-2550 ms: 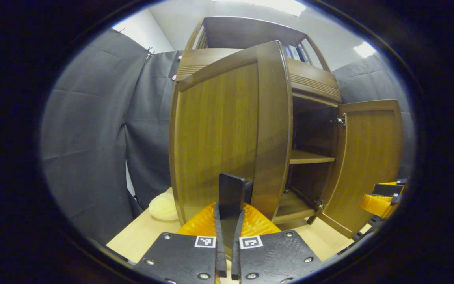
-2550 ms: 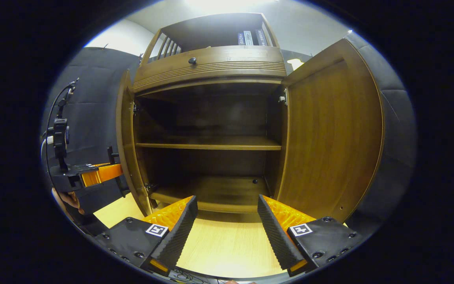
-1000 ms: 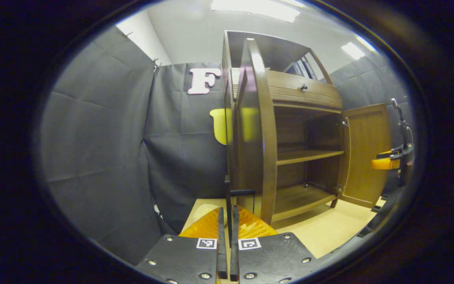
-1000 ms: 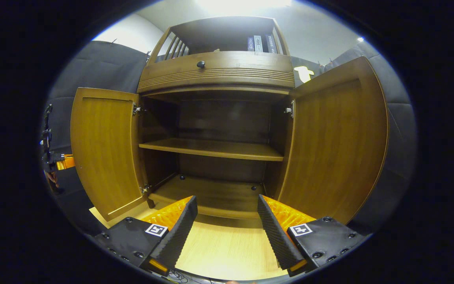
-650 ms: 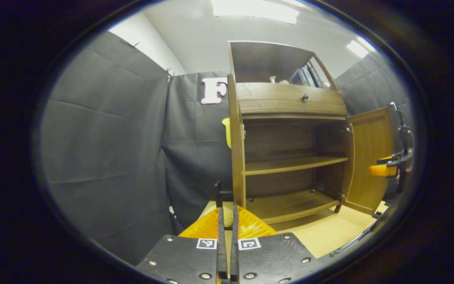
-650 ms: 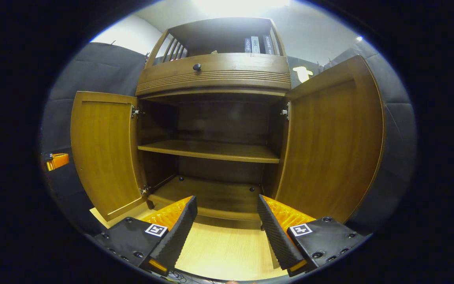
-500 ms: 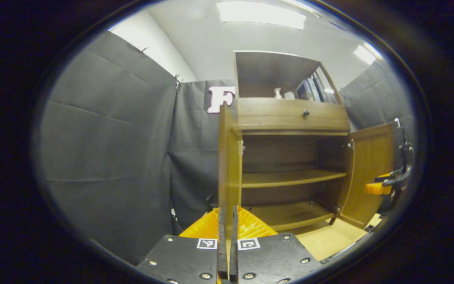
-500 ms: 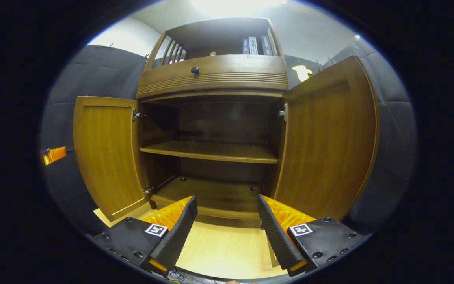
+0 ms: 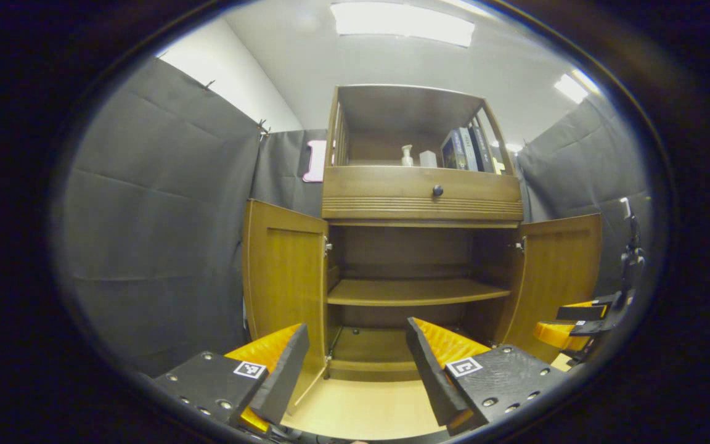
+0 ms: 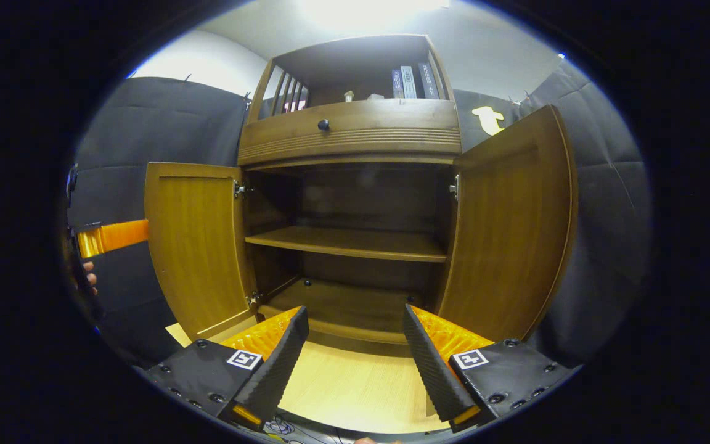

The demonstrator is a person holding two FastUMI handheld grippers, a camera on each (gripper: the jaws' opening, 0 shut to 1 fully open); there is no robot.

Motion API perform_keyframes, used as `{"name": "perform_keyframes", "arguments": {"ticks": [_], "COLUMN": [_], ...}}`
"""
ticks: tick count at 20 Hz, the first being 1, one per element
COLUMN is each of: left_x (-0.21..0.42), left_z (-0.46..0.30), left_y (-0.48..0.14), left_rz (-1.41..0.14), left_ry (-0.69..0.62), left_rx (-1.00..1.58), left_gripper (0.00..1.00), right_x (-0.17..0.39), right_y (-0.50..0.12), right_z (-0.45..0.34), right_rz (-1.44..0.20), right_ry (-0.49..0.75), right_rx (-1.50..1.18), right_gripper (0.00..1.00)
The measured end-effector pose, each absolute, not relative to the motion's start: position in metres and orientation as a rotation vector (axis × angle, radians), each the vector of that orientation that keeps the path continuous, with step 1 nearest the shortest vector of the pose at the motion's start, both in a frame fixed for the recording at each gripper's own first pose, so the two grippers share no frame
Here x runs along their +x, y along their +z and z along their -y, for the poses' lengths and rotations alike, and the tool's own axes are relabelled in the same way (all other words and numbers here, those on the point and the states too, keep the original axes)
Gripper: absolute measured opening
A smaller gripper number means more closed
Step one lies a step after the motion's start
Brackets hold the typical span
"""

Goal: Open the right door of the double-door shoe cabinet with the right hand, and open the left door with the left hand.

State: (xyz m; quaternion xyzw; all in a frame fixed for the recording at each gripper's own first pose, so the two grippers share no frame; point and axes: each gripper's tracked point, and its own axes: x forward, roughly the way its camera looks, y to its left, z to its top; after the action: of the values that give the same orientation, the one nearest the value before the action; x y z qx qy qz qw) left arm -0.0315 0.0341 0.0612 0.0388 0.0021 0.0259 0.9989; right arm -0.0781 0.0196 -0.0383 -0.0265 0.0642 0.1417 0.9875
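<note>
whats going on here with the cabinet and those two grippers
A person holds a gripper in each hand in front of a wooden shoe cabinet. Both doors already stand open: the left door and the right door are swung wide, showing a bare middle shelf. The left gripper and the right gripper are both open and grip nothing, hanging over the light table just short of the cabinet. Judged from this, the door opening looks done.

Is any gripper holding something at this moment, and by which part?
Nothing is held. The left gripper and the right gripper are both open, apart from the brown wooden shoe cabinet.
</note>
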Motion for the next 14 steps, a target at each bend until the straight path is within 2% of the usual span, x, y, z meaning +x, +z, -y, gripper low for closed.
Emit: {"name": "perform_keyframes", "arguments": {"ticks": [2,6,14], "left_x": [-0.034,-0.041,-0.037], "left_z": [-0.027,-0.023,-0.03], "left_y": [0.058,0.05,0.062], "left_rz": [-0.011,-0.026,-0.057], "left_ry": [0.079,0.14,0.148], "left_rx": [0.061,0.051,0.139], "left_gripper": [0.92,0.92,0.92], "right_x": [-0.084,-0.099,-0.11], "right_y": [-0.032,-0.032,-0.043], "right_z": [-0.014,0.008,0.025], "right_rz": [-0.116,-0.096,-0.13], "right_ry": [0.295,0.268,0.277], "right_rx": [-0.043,-0.023,-0.017], "right_gripper": [0.94,0.94,0.94]}}
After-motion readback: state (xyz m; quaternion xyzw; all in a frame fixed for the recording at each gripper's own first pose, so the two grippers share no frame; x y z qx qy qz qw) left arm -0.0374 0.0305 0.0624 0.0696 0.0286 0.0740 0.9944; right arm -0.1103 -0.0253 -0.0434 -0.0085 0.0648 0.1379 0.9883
